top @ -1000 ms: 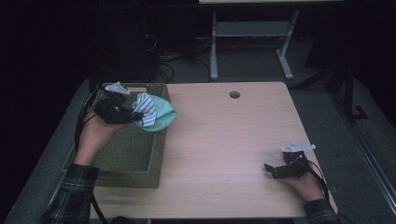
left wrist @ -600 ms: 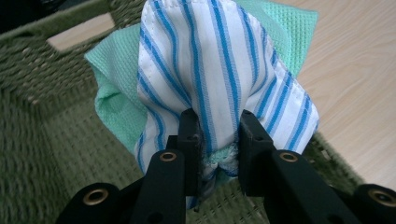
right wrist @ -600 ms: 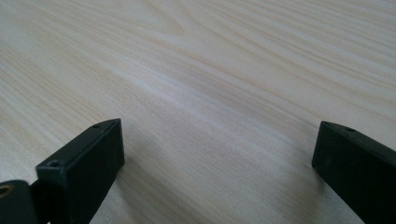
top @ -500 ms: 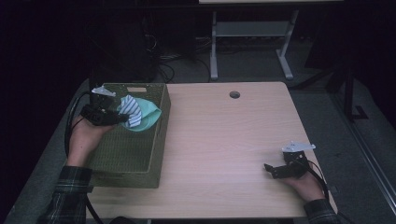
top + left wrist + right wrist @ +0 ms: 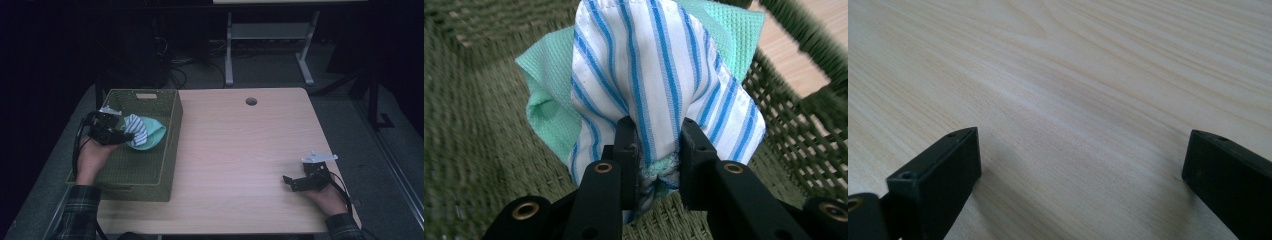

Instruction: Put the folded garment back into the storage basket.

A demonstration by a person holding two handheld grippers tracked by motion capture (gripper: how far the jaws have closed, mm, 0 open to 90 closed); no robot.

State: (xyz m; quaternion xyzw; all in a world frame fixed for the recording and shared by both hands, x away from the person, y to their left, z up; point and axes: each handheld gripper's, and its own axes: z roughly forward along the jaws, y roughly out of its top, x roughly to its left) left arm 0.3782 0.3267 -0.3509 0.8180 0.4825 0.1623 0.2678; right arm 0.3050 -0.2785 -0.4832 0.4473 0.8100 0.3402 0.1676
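Observation:
My left gripper (image 5: 126,135) is inside the green woven basket (image 5: 150,94) at the table's left side. It is shut on a bunch of two cloths: a white cloth with blue stripes (image 5: 136,131) and a mint green cloth (image 5: 154,134). In the left gripper view the jaws (image 5: 656,132) pinch the striped cloth (image 5: 649,65), with the mint cloth (image 5: 546,100) behind it over the basket floor (image 5: 474,130). My right gripper (image 5: 287,180) rests on the wooden table (image 5: 240,150) at the front right. It is open (image 5: 1080,155) with bare tabletop (image 5: 1073,60) between its jaws.
A round cable hole (image 5: 251,101) sits near the table's far edge. Beyond the table stand a metal desk frame (image 5: 270,45) and cables on a dark floor. The basket's right wall (image 5: 172,145) separates the cloths from the tabletop.
My left hand has moved left and down, carrying the cloths from above the basket's right rim into the basket. The right hand and gripper have stayed in place.

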